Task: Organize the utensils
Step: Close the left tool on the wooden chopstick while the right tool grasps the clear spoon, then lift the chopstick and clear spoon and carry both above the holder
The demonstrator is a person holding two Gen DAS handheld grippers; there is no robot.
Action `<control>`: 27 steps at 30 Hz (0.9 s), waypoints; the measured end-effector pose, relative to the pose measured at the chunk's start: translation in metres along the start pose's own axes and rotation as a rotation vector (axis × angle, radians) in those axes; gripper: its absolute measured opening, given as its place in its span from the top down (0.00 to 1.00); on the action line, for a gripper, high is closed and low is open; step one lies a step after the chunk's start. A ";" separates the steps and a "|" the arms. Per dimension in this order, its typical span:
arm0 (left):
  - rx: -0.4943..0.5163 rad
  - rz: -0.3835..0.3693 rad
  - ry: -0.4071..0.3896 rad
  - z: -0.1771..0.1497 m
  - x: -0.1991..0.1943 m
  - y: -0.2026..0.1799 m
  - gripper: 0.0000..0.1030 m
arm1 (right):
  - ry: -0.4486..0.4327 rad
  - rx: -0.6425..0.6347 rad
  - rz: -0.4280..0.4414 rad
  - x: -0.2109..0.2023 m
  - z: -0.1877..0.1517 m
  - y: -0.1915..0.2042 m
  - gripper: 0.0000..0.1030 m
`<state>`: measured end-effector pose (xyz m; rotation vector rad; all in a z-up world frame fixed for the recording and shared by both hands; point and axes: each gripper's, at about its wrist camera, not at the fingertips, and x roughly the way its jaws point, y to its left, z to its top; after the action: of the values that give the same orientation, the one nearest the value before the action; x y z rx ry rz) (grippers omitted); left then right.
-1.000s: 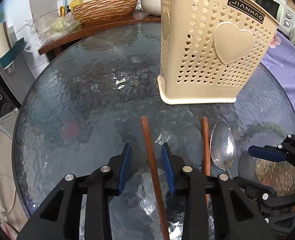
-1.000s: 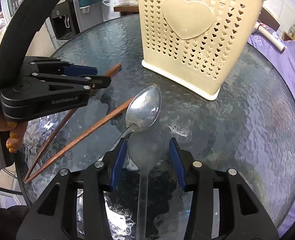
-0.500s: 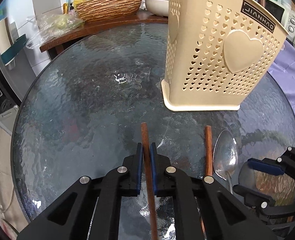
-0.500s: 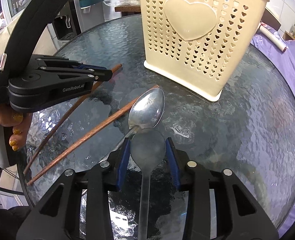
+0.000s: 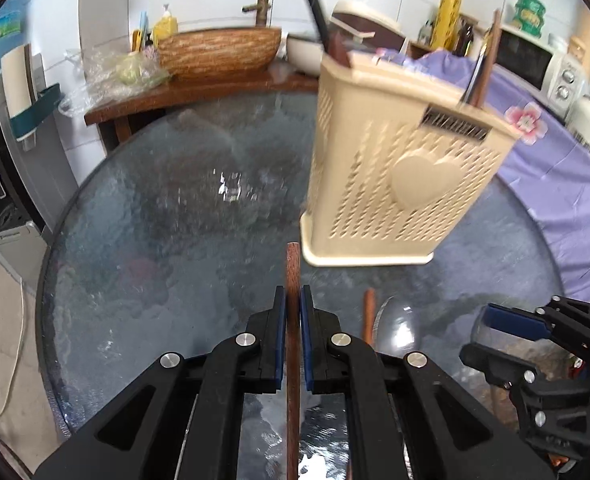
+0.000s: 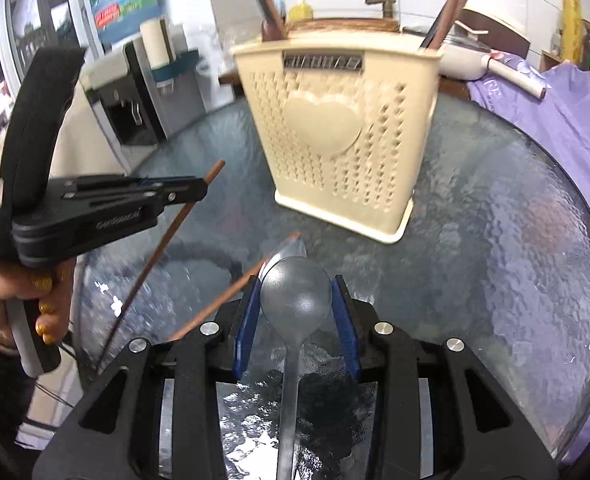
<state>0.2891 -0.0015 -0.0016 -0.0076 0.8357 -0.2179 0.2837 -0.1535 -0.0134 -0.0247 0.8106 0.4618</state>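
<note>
My left gripper [image 5: 292, 304] is shut on a brown wooden chopstick [image 5: 292, 276] and holds it lifted above the glass table; it also shows in the right wrist view [image 6: 199, 192]. My right gripper [image 6: 295, 300] is shut on a grey spoon [image 6: 295, 292] by its bowl, raised off the table. A second chopstick [image 5: 369, 312] and a shiny metal spoon [image 5: 399, 328] lie on the glass. The beige perforated utensil holder [image 5: 399, 184] stands ahead, with utensils in it.
The round glass table [image 5: 155, 220] carries everything. A wooden counter with a woven basket [image 5: 219, 52] stands behind it. Purple cloth [image 5: 543, 160] lies at the right. A water dispenser [image 6: 135, 108] stands at the left.
Both grippers have risen and tilted up, the left lifting the chopstick and the right lifting the grey spoon off the table. The holder's top has come into view.
</note>
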 end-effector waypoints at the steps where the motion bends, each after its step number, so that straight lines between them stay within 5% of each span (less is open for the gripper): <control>1: 0.001 -0.005 -0.009 0.001 -0.004 -0.001 0.94 | -0.010 0.009 0.006 -0.005 0.002 -0.001 0.64; 27: 0.036 -0.058 -0.189 0.007 -0.089 -0.015 0.94 | -0.116 0.030 0.026 -0.070 0.007 0.004 0.64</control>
<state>0.2333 0.0009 0.0695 -0.0184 0.6441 -0.2828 0.2456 -0.1758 0.0413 0.0404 0.7043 0.4715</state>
